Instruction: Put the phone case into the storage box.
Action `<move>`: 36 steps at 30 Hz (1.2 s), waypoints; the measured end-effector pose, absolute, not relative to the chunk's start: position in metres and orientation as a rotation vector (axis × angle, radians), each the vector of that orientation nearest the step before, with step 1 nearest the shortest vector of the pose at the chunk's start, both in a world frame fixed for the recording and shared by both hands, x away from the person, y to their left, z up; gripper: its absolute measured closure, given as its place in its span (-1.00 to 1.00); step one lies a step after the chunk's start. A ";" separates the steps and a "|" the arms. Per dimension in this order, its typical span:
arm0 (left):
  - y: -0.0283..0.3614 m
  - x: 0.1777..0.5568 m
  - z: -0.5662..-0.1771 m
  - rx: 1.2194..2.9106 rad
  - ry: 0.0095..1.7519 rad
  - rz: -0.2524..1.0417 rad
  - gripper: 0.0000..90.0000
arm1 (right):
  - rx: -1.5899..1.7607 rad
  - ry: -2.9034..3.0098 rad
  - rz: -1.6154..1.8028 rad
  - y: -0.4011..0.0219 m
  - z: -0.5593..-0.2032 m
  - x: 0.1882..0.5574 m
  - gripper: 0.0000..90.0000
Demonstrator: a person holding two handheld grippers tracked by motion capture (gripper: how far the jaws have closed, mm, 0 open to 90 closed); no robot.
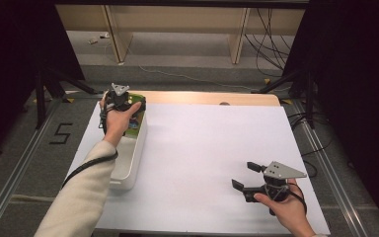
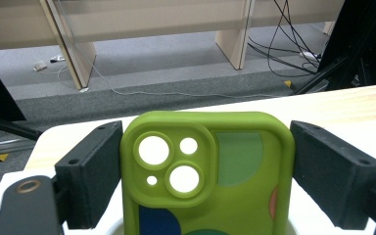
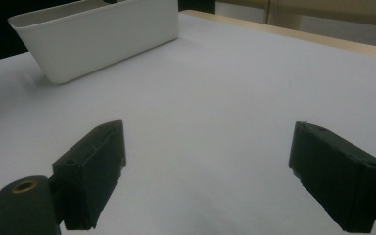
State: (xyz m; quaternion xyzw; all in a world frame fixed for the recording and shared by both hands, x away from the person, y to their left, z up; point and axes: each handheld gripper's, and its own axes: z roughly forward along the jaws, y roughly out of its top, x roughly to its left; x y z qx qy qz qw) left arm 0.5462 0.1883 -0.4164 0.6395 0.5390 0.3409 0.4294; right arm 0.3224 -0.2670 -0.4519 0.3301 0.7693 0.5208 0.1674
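Note:
A lime-green phone case (image 2: 210,181) with camera cut-outs and coloured patches stands upright between the jaws of my left gripper (image 2: 206,161), which press on its two sides. In the high view that gripper (image 1: 127,102) hovers over the far end of a long white bin (image 1: 128,163), and a bit of the green case (image 1: 137,98) shows beside the hand. My right gripper (image 1: 245,176) rests low over the white sheet at the front right, open with nothing between its jaws. From the right gripper (image 3: 208,147) the bin (image 3: 98,39) stands far off across the sheet.
A white sheet (image 1: 202,148) covers the table, with a wooden strip (image 1: 212,98) along its far edge. Metal rails run along both sides. On the floor beyond lie cables (image 1: 271,44), next to black stands and wooden furniture legs.

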 end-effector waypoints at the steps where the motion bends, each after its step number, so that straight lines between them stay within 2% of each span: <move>1: 0.188 0.546 -0.417 1.600 1.344 0.851 -0.66 | 0.939 2.189 1.482 -0.267 -0.452 0.322 -0.67; 36: 0.189 0.543 -0.422 1.630 1.339 0.829 -0.66 | 0.937 2.193 1.477 -0.267 -0.452 0.323 -0.67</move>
